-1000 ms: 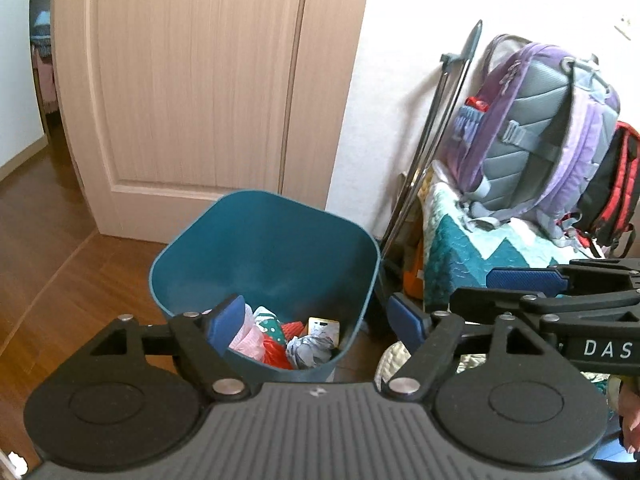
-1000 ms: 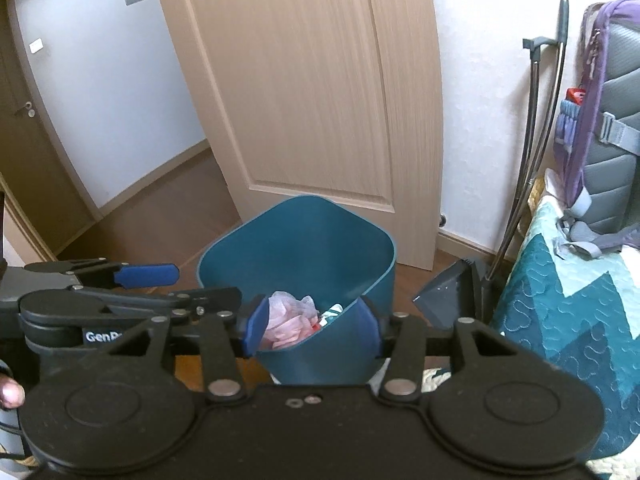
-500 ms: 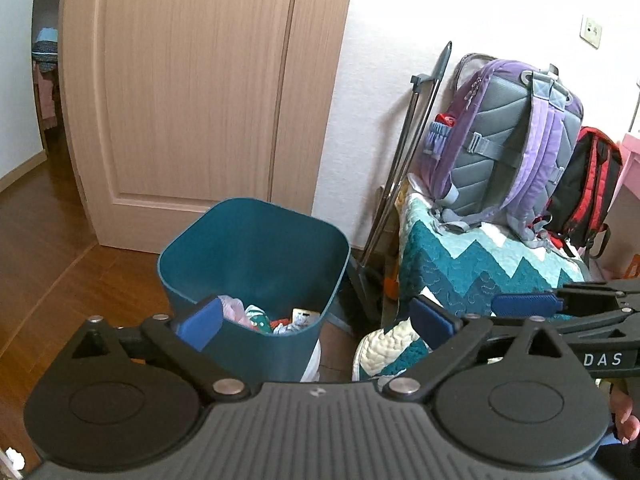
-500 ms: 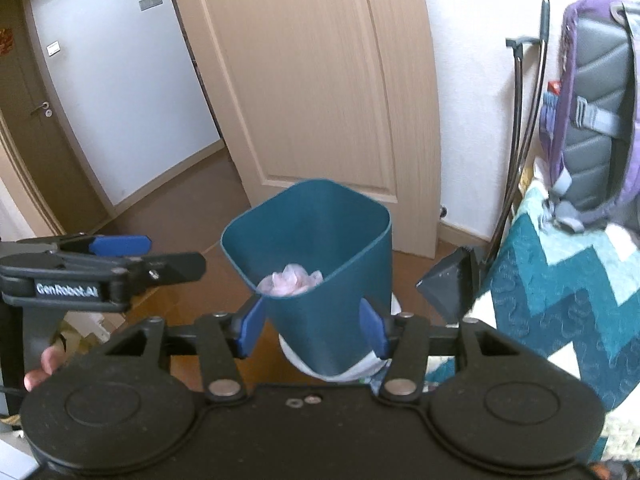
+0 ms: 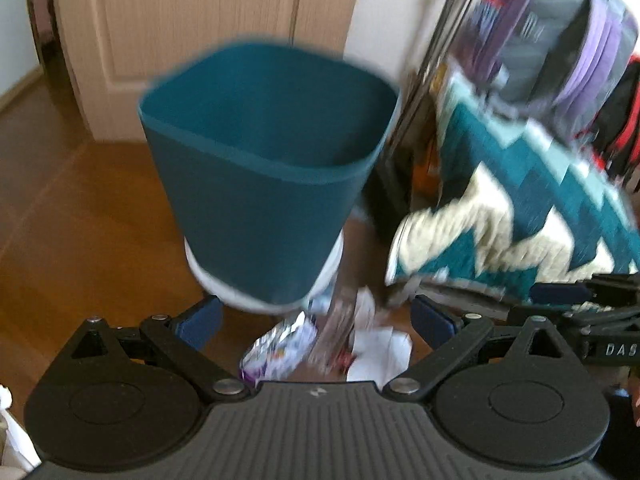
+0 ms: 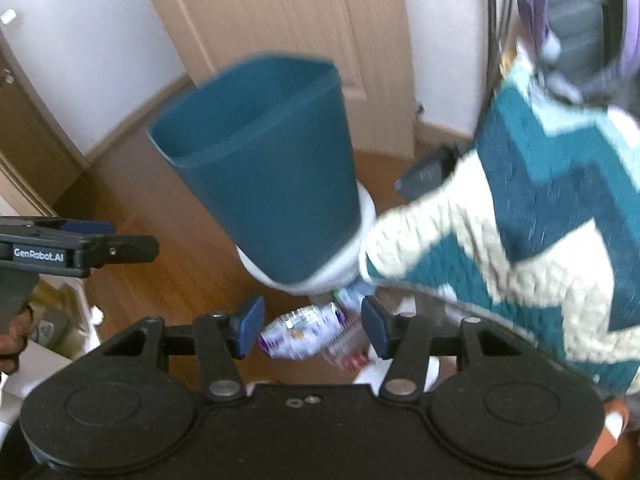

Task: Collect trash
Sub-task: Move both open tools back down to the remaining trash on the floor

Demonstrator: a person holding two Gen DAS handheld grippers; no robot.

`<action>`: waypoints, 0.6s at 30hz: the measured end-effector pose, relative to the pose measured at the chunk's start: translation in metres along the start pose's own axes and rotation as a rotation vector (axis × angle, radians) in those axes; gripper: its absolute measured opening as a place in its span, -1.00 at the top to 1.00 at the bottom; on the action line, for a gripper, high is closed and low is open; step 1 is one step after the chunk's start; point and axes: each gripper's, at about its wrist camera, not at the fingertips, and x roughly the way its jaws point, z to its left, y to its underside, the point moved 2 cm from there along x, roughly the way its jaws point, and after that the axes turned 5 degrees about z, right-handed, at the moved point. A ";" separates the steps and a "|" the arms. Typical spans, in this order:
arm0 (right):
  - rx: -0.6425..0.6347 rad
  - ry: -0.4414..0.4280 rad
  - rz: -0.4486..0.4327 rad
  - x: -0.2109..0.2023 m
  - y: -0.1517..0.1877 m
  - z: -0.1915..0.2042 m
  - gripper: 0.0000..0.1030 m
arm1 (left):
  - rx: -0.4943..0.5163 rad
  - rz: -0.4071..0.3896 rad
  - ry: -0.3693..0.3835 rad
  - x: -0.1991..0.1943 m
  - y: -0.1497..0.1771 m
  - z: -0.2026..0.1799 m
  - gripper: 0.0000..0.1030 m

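A teal trash bin (image 5: pixel 264 168) with a white base stands on the wooden floor; it also shows in the right wrist view (image 6: pixel 272 168). Its contents are hidden from this low angle. On the floor in front of it lie a purple-and-white wrapper (image 5: pixel 276 346), a clear plastic wrapper (image 5: pixel 340 332) and crumpled white paper (image 5: pixel 380 354). My left gripper (image 5: pixel 316 320) is open and empty above this trash. My right gripper (image 6: pixel 310 330) is open and empty, with the purple-and-white wrapper (image 6: pixel 300 334) and the clear wrapper (image 6: pixel 346 346) below it. Both views are blurred.
A teal and cream zigzag quilt (image 5: pixel 520 208) hangs at the right, close to the bin. Backpacks (image 5: pixel 560 28) rest on it against the wall. A dark dustpan (image 6: pixel 432 172) and metal poles (image 5: pixel 436 64) stand behind. A wooden door (image 5: pixel 200 32) is behind the bin.
Both grippers have dropped low toward the floor and nearer the bin. The bin's contents have gone out of sight and the floor trash has come into view.
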 end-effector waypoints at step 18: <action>0.160 0.094 0.315 0.182 0.067 -0.087 -0.04 | 0.100 0.361 -0.021 0.223 0.038 0.040 -0.96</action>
